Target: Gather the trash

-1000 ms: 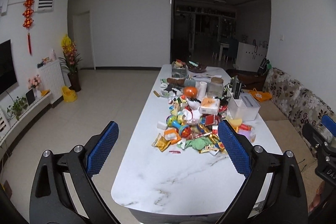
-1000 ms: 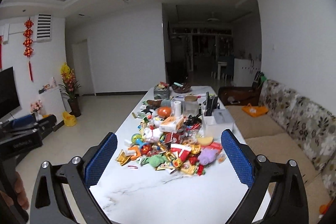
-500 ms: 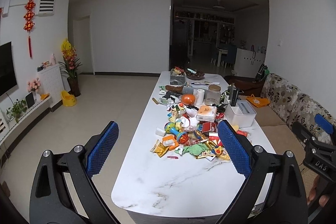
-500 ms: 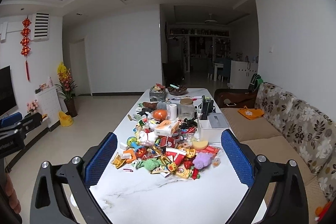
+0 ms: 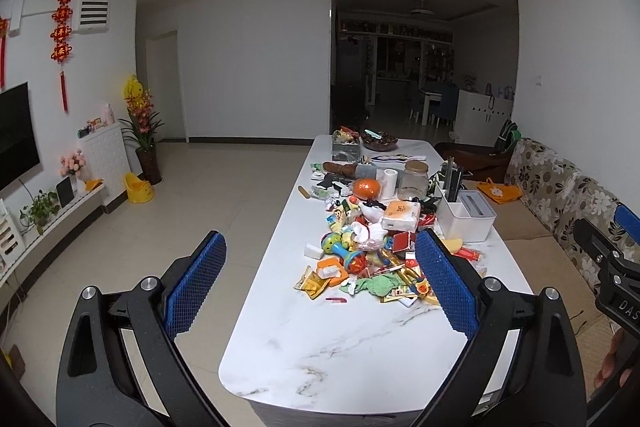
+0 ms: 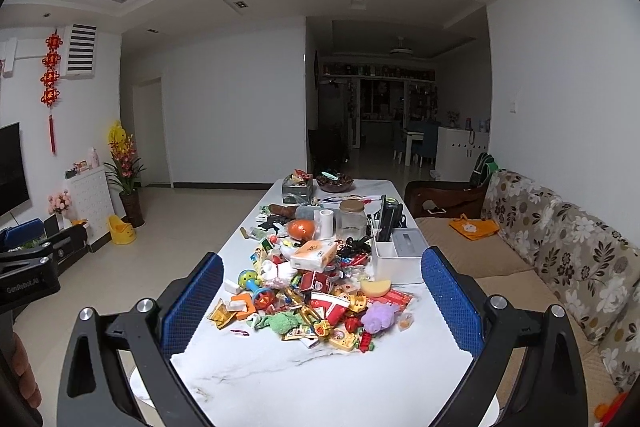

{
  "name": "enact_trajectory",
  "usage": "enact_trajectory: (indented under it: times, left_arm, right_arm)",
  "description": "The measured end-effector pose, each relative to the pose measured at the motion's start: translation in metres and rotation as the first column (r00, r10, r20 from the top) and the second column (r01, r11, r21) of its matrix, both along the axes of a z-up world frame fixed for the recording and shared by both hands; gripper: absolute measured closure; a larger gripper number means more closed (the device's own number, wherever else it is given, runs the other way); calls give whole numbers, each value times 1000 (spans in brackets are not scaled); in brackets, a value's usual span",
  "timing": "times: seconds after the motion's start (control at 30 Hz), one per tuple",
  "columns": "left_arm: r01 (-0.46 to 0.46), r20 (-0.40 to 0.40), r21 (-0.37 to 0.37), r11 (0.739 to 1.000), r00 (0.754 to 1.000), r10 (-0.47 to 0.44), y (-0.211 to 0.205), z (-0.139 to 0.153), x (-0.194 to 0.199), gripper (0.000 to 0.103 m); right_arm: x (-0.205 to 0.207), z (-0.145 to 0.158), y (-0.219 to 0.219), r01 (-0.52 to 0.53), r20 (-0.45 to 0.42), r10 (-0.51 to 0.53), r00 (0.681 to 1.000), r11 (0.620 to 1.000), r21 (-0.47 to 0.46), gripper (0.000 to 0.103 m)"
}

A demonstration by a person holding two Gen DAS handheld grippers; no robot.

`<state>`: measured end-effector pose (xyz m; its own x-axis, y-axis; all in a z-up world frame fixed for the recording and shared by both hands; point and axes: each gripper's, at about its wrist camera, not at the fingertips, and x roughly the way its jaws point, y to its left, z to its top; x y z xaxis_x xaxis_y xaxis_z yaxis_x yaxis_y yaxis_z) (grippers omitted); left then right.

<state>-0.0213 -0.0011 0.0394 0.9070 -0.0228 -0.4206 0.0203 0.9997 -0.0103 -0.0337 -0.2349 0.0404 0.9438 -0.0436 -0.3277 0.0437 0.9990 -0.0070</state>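
Both grippers hovered short of the marble table [image 5: 320, 359], empty. Left gripper [image 5: 320, 287] had its fingers spread wide, nothing between them; right gripper [image 6: 322, 301] likewise gaped, clamped on nothing.

Trash pile [image 6: 316, 291] lay ahead of the right fingertips, framed between the two pads; in the left view the pile [image 5: 372, 259] sat toward the right-hand pad, partly hidden behind it.

Judged step: the approach, nothing picked yet. To do it well, go for a loose edge piece first, such as the yellow wrapper [image 5: 310, 282] or the small pink clip [image 6: 239, 332] nearest the fingers, rather than digging mid-heap. Come down steep, one pad on each side, and close slowly so flat foil doesn't skate on the smooth top.

No bin was visible in either view.

Further off, the white organizer box [image 6: 394, 259] stood beyond the pile.

View differences: the right view showed the purple fuzzy toy [image 6: 379, 315] and the pile's near-right edge, which the left view hid behind its pad. The left view showed the table's near left corner and floor.
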Motion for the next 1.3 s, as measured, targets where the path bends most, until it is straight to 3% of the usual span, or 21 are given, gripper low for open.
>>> enact_trajectory:
  times: [1.3]
  left_arm:
    - [15,29,6,1000,999,-15,-6,17,-14,10]
  right_arm:
    - [-19,18,-9,11,35,-11,999,1000,-12,5]
